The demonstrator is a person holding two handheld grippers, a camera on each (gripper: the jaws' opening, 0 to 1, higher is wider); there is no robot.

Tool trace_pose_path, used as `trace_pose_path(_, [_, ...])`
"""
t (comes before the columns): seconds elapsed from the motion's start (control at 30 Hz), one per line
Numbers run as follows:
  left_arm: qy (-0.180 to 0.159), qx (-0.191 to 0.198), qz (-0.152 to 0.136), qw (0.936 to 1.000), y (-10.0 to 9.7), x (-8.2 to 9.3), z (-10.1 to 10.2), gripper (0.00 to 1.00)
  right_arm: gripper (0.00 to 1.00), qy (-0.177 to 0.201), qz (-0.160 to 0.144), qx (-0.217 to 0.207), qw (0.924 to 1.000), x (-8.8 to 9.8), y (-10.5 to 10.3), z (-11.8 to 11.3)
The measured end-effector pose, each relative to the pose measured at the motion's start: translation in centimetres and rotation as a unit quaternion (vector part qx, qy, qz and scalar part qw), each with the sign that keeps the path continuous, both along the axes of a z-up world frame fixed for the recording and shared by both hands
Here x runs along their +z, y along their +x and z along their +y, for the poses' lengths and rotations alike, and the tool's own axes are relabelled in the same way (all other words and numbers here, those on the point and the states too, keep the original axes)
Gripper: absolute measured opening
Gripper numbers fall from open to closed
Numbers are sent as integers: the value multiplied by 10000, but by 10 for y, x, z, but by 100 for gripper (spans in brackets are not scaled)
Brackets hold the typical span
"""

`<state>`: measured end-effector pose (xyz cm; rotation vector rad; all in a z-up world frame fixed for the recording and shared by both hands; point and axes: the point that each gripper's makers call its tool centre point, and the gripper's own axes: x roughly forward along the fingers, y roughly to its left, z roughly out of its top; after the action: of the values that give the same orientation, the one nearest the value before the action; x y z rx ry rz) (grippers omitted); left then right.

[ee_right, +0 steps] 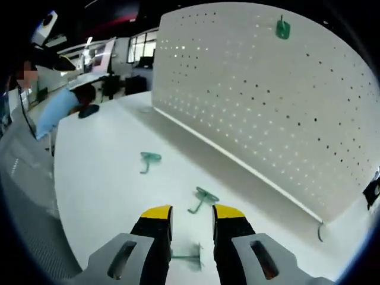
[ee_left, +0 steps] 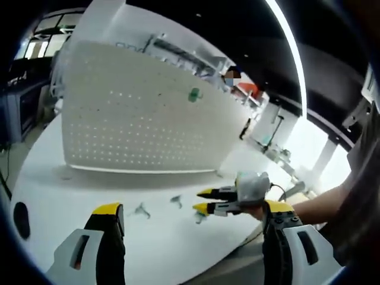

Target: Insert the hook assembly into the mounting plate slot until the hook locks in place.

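Three loose hooks: green, on the white counter; one just ahead of the right gripper, one farther, one between its fingers.
Mounted hook: high on the pegboard.
Right fingers: narrow gap, gripping nothing.
Left gripper: fingers wide apart, empty.

A pegboard stands upright on the table, and one hook hangs high on its face. In the left gripper view, three hooks lie on the table before the board, one to the left, one in the middle and one to the right, just beside the right gripper, which comes in from the right. In the right gripper view the board rises to the right with the hung hook near its top, one hook lies well out on the table to the left, another lies just ahead of the jaws, and a third lies between them.
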<state>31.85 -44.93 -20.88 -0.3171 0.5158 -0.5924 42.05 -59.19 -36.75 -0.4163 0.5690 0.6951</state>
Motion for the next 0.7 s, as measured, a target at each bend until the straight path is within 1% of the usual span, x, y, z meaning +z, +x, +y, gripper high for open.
trace_pose_path(0.13, [20, -25, 67, 10000, 0, -4, 1, 98, 25, -114, 32, 141, 9998, -8, 7, 7])
trace_pose_path(0.2, [10, -16, 102, 9999, 1, -6, 1, 98, 25, -257, -40, 206, 9994, -12, 14, 6])
trace_pose_path(0.27, [-4, -8, 135, 9999, 2, -8, 2, 98, 25, -327, 33, 255, 9991, -18, 21, 5])
trace_pose_path(0.33, [-14, -7, 158, 9999, 3, -9, 1, 98, 25, -396, 36, 265, 9989, -21, 29, 2])
trace_pose_path(0.47, [-44, 1, 193, 9998, 6, -10, 1, 98, 25, -401, 128, 180, 9989, -26, 39, -3])
trace_pose_path(0.7, [-53, 15, 253, 9997, 8, -14, 1, 98, 25, -546, 155, 277, 9980, -31, 50, -4])
